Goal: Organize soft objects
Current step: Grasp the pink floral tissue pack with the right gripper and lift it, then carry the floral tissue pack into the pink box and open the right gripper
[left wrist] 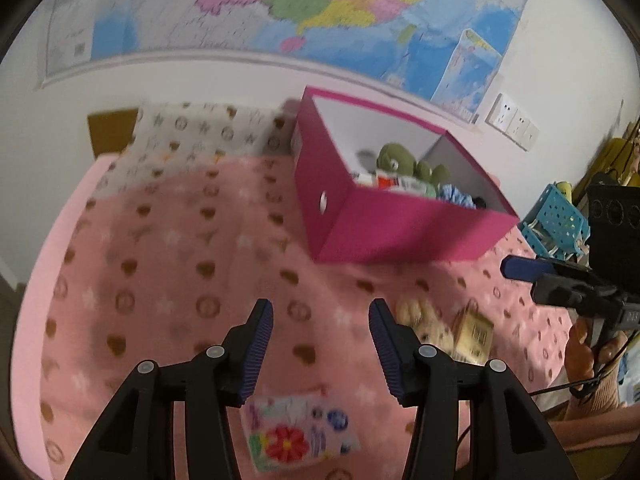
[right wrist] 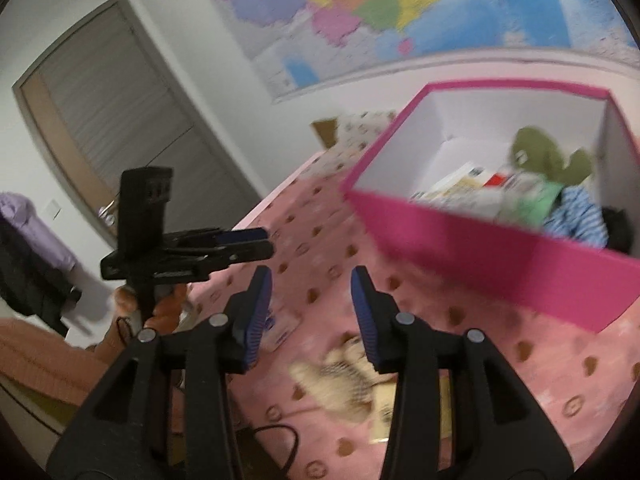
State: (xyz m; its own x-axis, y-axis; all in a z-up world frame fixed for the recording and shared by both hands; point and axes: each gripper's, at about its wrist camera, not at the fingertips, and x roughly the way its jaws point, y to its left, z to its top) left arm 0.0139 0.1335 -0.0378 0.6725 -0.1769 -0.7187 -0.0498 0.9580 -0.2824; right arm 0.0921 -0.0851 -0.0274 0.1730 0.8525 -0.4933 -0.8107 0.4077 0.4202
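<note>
A large coloured wall map (left wrist: 304, 12) hangs on the white wall above the bed's far edge. To its right sits a row of white wall sockets (left wrist: 512, 122). A grey door (right wrist: 116, 120) stands past the bed's left side, with a purple and black garment (right wrist: 28, 248) hanging nearby. Off the bed's right edge is a blue perforated basket (left wrist: 558, 220). The pink blanket (left wrist: 180, 280) with brown heart marks covers the bed; a patterned white pillow (left wrist: 200, 136) lies at the far corner.
</note>
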